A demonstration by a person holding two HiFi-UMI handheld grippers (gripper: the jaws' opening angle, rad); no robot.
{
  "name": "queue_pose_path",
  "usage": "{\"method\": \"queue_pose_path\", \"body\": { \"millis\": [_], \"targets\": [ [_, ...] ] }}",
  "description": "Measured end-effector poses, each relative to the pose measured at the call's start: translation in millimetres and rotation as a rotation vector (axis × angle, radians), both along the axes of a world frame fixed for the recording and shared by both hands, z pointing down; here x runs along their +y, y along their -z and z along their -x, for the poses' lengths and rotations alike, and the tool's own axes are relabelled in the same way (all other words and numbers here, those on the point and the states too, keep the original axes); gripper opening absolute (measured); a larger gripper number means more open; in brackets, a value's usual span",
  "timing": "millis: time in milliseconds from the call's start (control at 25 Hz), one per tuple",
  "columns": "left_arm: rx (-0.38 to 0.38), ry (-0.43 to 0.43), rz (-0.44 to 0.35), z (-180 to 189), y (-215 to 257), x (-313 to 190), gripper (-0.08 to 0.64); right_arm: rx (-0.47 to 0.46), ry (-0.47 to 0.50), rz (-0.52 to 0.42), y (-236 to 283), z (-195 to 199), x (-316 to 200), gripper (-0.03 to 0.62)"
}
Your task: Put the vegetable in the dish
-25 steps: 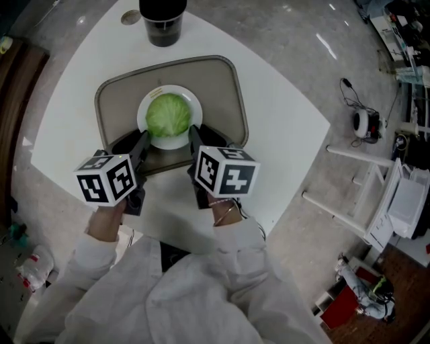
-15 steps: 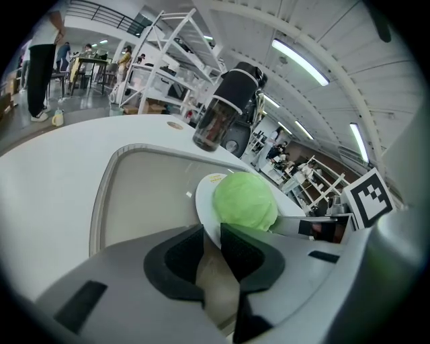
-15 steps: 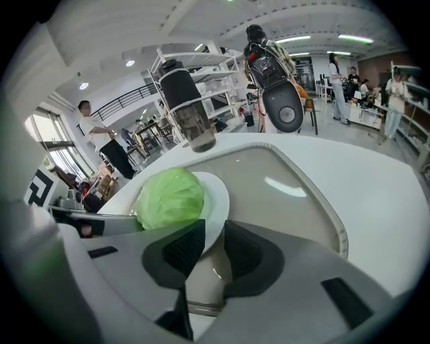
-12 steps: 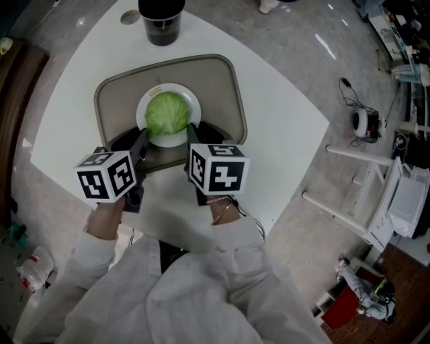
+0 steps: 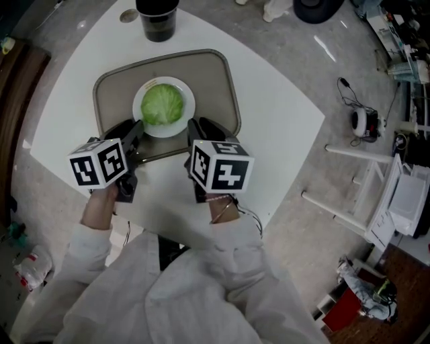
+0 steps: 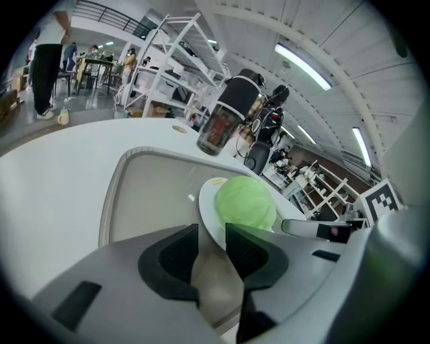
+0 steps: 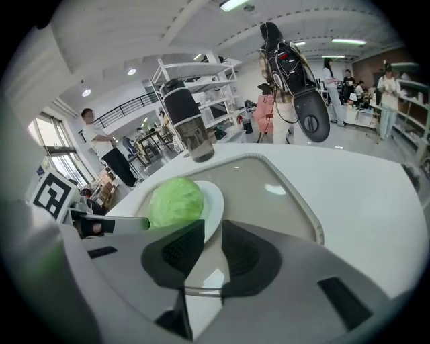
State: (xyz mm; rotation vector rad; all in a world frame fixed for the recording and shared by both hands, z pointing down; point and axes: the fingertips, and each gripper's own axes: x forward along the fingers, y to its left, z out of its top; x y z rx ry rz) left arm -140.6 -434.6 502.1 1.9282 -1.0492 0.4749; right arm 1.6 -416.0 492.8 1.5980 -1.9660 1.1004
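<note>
A round green cabbage (image 5: 161,104) lies in a white dish (image 5: 185,94) on a beige tray (image 5: 215,74). My left gripper (image 5: 136,127) is at the dish's near left rim. It is open by a narrow gap (image 6: 211,228), and the rim (image 6: 205,215) shows just past its tips without being pinched. My right gripper (image 5: 196,124) is at the near right rim. Its jaws (image 7: 213,225) have just been opening and nothing is pressed between them. The cabbage (image 7: 176,200) and dish (image 7: 213,201) sit just beyond its left jaw.
A black tumbler with a dark lid (image 5: 158,20) stands at the far edge of the white table (image 5: 269,114), behind the tray. A small round disc (image 5: 129,15) lies beside it. White racks and cables (image 5: 366,124) are on the floor to the right.
The right gripper has rolled a little and drawn slightly back from the dish. The left gripper and the cabbage keep their places; the whole view has shifted slightly.
</note>
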Motion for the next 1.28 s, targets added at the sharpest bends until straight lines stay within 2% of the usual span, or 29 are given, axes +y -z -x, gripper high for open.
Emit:
{"method": "queue_pose_path", "body": {
  "millis": [240,360,440,560,680,800,1040,1280],
  "targets": [
    [0.081,0.074,-0.039,2.0,32.4,18.5,0.106,-0.124,0.008,-0.101,37.4,-12.0,22.5,0.08],
    [0.119,0.081,-0.087,-8.9,53.1,38.9,0.104,-0.224,0.016,-0.174,62.7,-18.3,40.3,0.043],
    [0.151,0.075,-0.119,-18.3,64.8,56.8,0.096,-0.281,0.02,-0.203,76.3,-22.8,55.2,0.034],
    [0.217,0.08,-0.163,-39.0,83.0,87.5,0.015,-0.324,0.04,-0.233,92.5,-34.7,80.4,0.028],
    [0.291,0.058,-0.195,-64.6,101.6,123.3,0.008,-0.359,0.064,-0.267,109.4,-46.0,107.6,0.019],
    [0.322,0.031,-0.224,-87.2,115.4,160.4,0.008,-0.409,0.084,-0.307,126.1,-54.8,136.8,0.015],
    [0.339,0.03,-0.272,-122.8,127.2,231.5,0.008,-0.403,0.128,-0.352,139.5,-76.3,197.4,0.015],
    [0.343,0.07,-0.31,-136.7,140.8,285.6,0.008,-0.384,0.189,-0.356,143.7,-93.8,255.0,0.015]
  ]
}}
